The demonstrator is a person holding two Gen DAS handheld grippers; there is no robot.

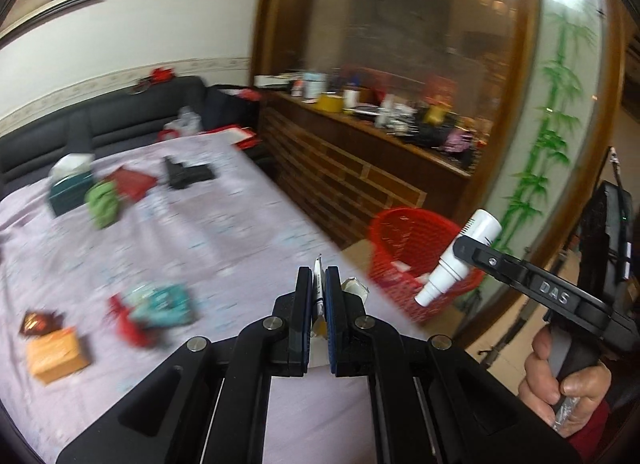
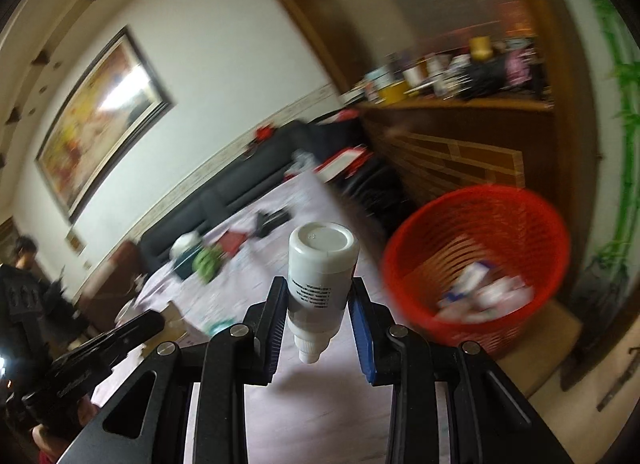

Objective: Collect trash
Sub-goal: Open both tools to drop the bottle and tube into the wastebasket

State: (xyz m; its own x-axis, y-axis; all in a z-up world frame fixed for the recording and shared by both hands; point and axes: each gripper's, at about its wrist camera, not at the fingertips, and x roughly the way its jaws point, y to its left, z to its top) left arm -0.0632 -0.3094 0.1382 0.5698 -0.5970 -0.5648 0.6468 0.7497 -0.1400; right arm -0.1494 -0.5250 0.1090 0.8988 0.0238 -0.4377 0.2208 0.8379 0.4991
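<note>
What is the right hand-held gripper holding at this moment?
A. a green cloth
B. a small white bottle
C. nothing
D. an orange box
B: the right hand-held gripper has its fingers closed on a small white bottle, nozzle pointing down, close to the red basket.

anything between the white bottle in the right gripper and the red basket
Nothing solid. In the right wrist view only bare lilac cloth and floor show between the white bottle and the red basket. The left wrist view shows the bottle in front of the basket.
</note>
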